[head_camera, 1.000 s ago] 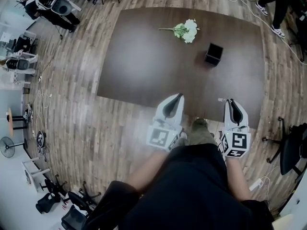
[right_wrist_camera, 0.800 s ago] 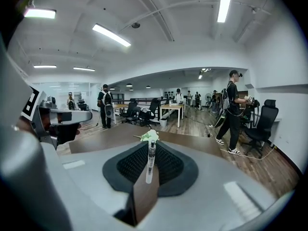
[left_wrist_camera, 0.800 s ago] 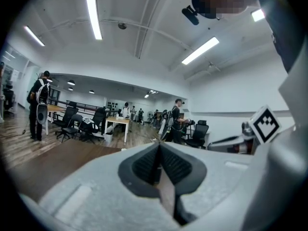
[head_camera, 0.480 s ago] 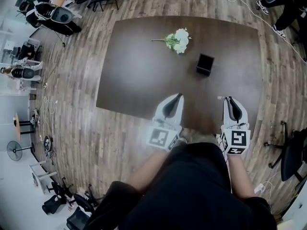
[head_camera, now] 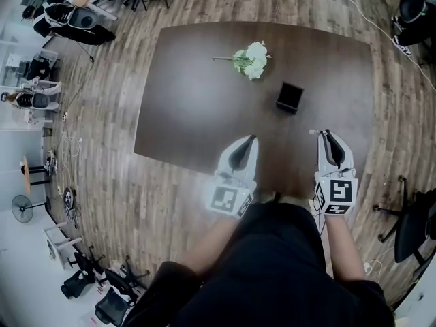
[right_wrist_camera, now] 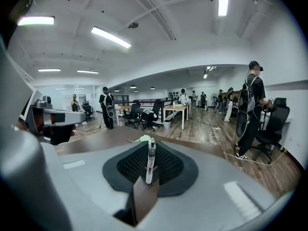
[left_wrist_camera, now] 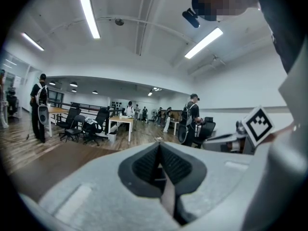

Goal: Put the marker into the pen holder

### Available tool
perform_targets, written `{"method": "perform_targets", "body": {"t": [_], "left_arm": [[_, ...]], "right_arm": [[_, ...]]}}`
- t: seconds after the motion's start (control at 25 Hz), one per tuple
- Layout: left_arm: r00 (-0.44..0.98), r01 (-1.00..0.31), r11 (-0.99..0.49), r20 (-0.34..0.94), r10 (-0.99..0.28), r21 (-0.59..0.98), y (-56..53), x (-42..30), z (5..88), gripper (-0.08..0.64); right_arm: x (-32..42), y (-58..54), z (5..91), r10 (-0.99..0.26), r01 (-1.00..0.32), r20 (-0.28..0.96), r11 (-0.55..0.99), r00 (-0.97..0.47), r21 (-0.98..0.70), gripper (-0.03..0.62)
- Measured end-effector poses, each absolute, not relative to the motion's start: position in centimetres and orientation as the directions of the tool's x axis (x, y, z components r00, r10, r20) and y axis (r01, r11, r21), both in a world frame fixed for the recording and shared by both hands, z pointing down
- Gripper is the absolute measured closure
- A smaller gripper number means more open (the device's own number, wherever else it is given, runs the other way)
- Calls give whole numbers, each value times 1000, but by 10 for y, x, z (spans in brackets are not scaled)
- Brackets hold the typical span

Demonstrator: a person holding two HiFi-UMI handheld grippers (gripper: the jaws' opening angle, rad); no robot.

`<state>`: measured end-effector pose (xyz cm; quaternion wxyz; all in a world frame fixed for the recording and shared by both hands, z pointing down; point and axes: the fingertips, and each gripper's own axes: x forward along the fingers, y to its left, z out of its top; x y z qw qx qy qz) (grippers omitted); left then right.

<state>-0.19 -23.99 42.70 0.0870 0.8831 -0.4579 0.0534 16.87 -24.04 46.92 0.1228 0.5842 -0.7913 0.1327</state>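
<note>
The black square pen holder (head_camera: 289,97) stands on the dark brown table (head_camera: 197,107), right of centre. My right gripper (head_camera: 325,135) hovers over the table's near edge, short of the holder, and is shut on a white marker (right_wrist_camera: 150,160). The marker stands upright between the pads in the right gripper view, and its tip pokes out at the jaws in the head view (head_camera: 315,133). My left gripper (head_camera: 252,139) is level with it to the left, over the same edge, jaws together with nothing in them (left_wrist_camera: 159,147). The holder is hidden in both gripper views.
A bunch of white flowers (head_camera: 251,58) lies at the table's far side, also seen just past the marker (right_wrist_camera: 143,139). Wood floor surrounds the table. Office chairs, desks and several people (right_wrist_camera: 252,109) stand further off in the room.
Both grippers have advanced toward the table with the person. The pen holder and flowers now sit closer to the grippers in the head view. The grip on the marker is unchanged.
</note>
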Motion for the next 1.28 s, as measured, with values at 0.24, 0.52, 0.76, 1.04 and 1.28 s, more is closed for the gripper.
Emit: {"method": "perform_targets", "body": {"t": [0.24,0.52,0.76,1.04,1.28], "left_arm": [[589,-808,-575,179,-788,125,-259,-5,438,560],[616,-788,-597,172,-769,152,-288,-10,441,560],[636,-771,-615,164,-754,167,-308,-4,450,560],[651,-758,-624,161,-742,191,-331,-4,458,560],[637,-766,-605,129,-760,219,-349,-18,451,560]], "right_arm": [[158,-266,476,-889,-958,360,281,-284,-61,543],[138,-292,479,-883,-961,381,270,-274,-65,543],[137,-313,488,-882,-966,397,254,-255,-57,543],[135,-338,498,-875,-969,421,237,-241,-63,543],[130,-363,503,-870,-971,434,235,-233,-50,543]]}}
